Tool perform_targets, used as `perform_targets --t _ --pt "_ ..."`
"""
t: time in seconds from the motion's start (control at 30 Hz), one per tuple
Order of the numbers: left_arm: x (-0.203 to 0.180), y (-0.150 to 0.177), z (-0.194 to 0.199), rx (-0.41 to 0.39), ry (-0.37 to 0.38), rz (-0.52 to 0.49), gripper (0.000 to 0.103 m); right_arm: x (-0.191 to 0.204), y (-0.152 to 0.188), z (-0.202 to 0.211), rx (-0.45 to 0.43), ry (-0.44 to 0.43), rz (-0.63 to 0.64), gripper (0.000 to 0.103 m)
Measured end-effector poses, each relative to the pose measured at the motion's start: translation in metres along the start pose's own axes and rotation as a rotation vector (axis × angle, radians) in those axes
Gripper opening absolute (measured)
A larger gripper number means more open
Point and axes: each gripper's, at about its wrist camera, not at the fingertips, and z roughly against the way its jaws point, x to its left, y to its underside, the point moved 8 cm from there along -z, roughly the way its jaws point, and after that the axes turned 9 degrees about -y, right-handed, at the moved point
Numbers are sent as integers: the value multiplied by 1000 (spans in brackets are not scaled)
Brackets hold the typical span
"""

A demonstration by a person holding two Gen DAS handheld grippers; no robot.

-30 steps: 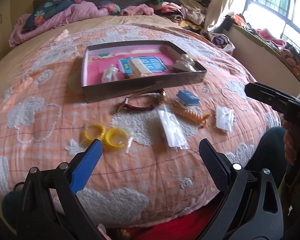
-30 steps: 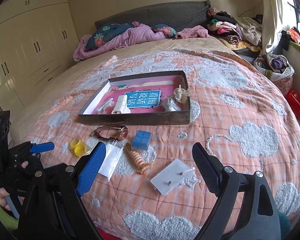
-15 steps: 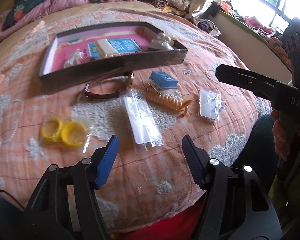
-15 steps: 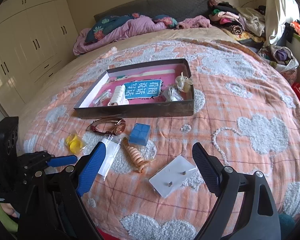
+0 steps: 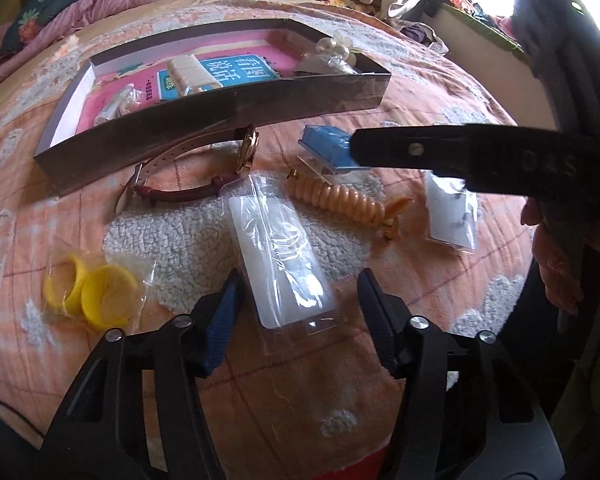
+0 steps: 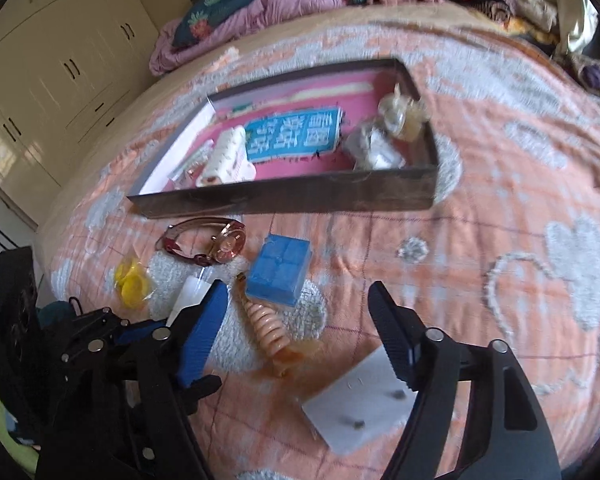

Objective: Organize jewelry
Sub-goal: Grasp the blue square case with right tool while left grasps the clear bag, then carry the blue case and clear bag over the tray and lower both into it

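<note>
A dark shallow box with a pink floor holds several small jewelry pieces; it also shows in the right wrist view. In front of it on the bedspread lie a red-strap watch, a blue case, an orange spiral band, a clear flat packet, a packet of yellow rings and an earring card. My left gripper is open, its jaws either side of the clear packet's near end. My right gripper is open and empty above the spiral band and blue case.
The bed is large and covered by an orange and white spread. Pillows and clothes are piled at the head. White wardrobes stand left. The earring card lies under my right gripper's right finger.
My left gripper has moved forward and down to straddle the clear packet, with its jaws narrower. My right gripper has moved forward over the spiral band and blue case.
</note>
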Motion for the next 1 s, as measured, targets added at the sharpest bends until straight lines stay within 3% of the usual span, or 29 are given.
perform_targets --t 0.1,0.23,0.37,0.77,1.0 --pt "2 -2 -3 -5 -10 -3 39 0 -1 -11 19 -17 -18 63" --pt "1 -3 -4 -15 -23 -20 36 -1 -2 -23 35 -19 -32 57" --pt "2 -3 -1 -26 -20 -22 33 -2 -5 -27 21 -29 -31 35" --pt "13 -1 37 -97 -1 10 32 -7 -4 26 -144 -1 -45 35" --pt "33 -11 62 -151 -32 64 31 2 -6 50 -199 -4 -20 35"
